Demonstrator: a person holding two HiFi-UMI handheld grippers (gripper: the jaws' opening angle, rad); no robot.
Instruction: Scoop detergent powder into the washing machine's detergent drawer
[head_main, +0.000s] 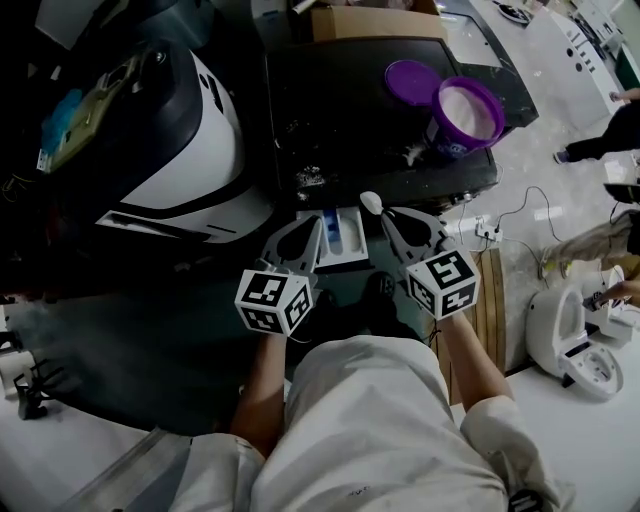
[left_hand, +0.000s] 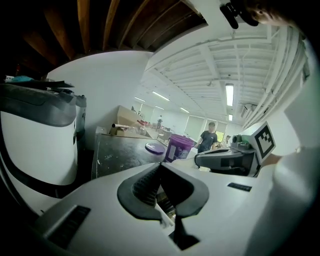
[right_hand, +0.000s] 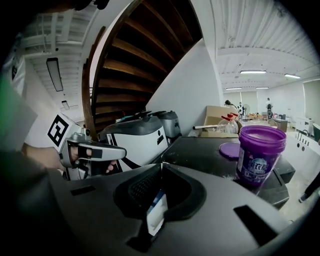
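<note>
An open purple detergent tub (head_main: 466, 113) with pale powder inside stands on the dark washing machine top (head_main: 340, 110), and its lid (head_main: 410, 80) lies beside it. The white and blue detergent drawer (head_main: 340, 238) is pulled out at the front edge. Over the drawer's right side, my right gripper (head_main: 384, 213) is shut on a small white scoop (head_main: 371, 203). My left gripper (head_main: 318, 224) is shut and empty over the drawer's left side. The tub (right_hand: 260, 155) shows right of the shut right gripper (right_hand: 160, 170). Ahead of the left gripper (left_hand: 160, 166), the tub (left_hand: 178, 146) stands further off.
A large white and black machine (head_main: 190, 130) stands left of the washer. A cardboard box (head_main: 370, 22) sits behind it. On the floor at right are a power strip (head_main: 488, 232) with cables and a white appliance (head_main: 575, 335). A person's legs (head_main: 600, 145) show at far right.
</note>
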